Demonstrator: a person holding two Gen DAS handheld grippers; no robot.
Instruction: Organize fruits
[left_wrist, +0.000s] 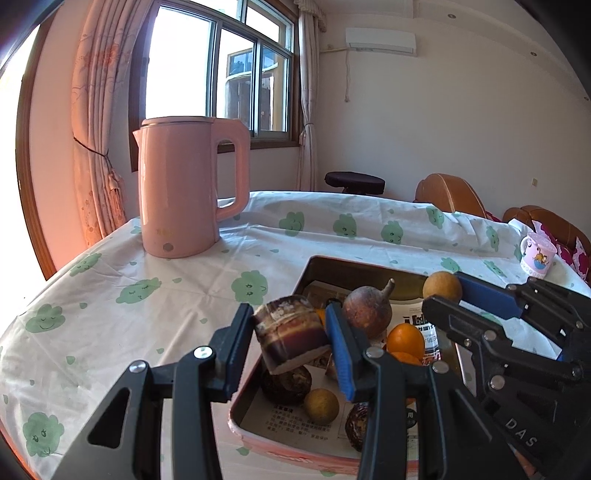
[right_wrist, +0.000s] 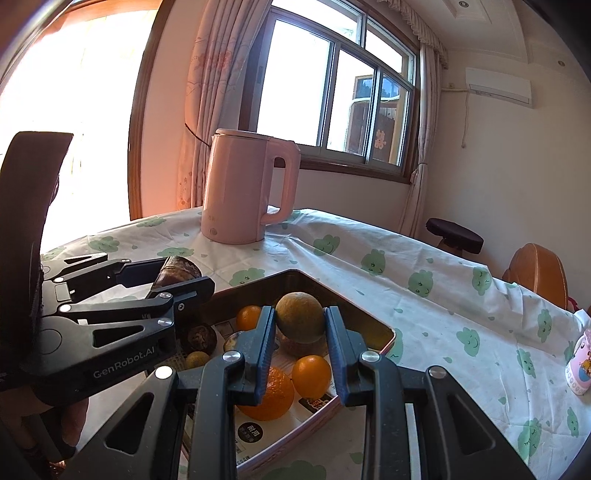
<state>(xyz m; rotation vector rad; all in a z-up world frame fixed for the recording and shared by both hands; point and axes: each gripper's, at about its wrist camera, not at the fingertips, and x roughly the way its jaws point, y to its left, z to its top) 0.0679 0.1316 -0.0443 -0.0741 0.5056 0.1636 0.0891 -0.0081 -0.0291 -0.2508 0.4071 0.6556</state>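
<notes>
Two hand-held grippers hang over the shallow pink-rimmed metal tray (left_wrist: 314, 266) on our counter (left_wrist: 147, 295), which wears a white cloth printed with green clouds. Our left hand-held gripper (left_wrist: 291, 338) is clamped on a brown-banded, cut-ended chunk of root or fruit (left_wrist: 290, 332) (we cannot tell which), lifted clear above the tray's near corner. Our right hand-held gripper (right_wrist: 300, 334) is closed tight on a round greenish-yellow citrus (right_wrist: 300, 317), blue pads (right_wrist: 334, 343) pressing both flanks, just over the tray. Below lie several bright oranges (right_wrist: 311, 376), a small yellow fruit (left_wrist: 321, 406), dark wrinkled fruits (left_wrist: 286, 384) and a stemmed purplish-brown one (left_wrist: 367, 308) on printed paper. A tall pink electric kettle (left_wrist: 184, 188) stands beyond, and a small cartoon mug (left_wrist: 537, 254) sits far right.
</notes>
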